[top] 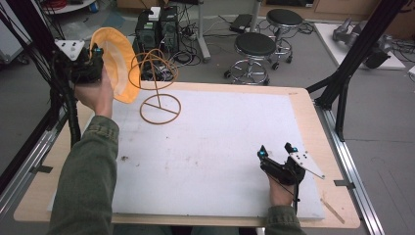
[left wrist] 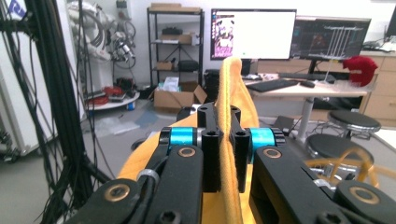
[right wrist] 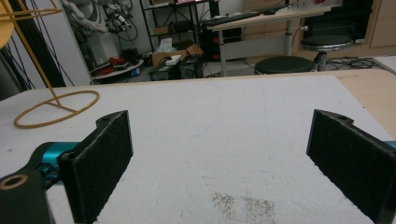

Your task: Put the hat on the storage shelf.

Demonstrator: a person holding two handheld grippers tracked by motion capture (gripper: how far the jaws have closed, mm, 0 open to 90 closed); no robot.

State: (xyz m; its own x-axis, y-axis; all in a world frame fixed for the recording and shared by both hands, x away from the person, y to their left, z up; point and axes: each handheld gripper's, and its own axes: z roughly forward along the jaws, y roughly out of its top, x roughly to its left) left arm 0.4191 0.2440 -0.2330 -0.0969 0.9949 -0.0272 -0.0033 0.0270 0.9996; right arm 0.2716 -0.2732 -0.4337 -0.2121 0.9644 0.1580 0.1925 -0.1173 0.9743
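Note:
My left gripper (top: 98, 50) is raised above the table's far left corner, shut on a yellow-orange hat (top: 117, 61). In the left gripper view the hat's brim (left wrist: 229, 135) runs upright between the closed jaws. Just right of the hat stands an orange wire stand (top: 159, 78) with a ring base on the white mat and a hoop on top. Its base ring (right wrist: 56, 108) lies at far left in the right gripper view. My right gripper (top: 276, 150) rests low near the table's front right, open, with nothing between its pads (right wrist: 100, 163).
A white foam mat (top: 210, 147) covers most of the wooden table (top: 320, 147). Beyond the far edge are two black stools (top: 254, 49), computer towers and cables on the floor. Black frame posts (top: 352, 63) stand at the right, and a cable bundle (top: 63, 98) hangs at the left.

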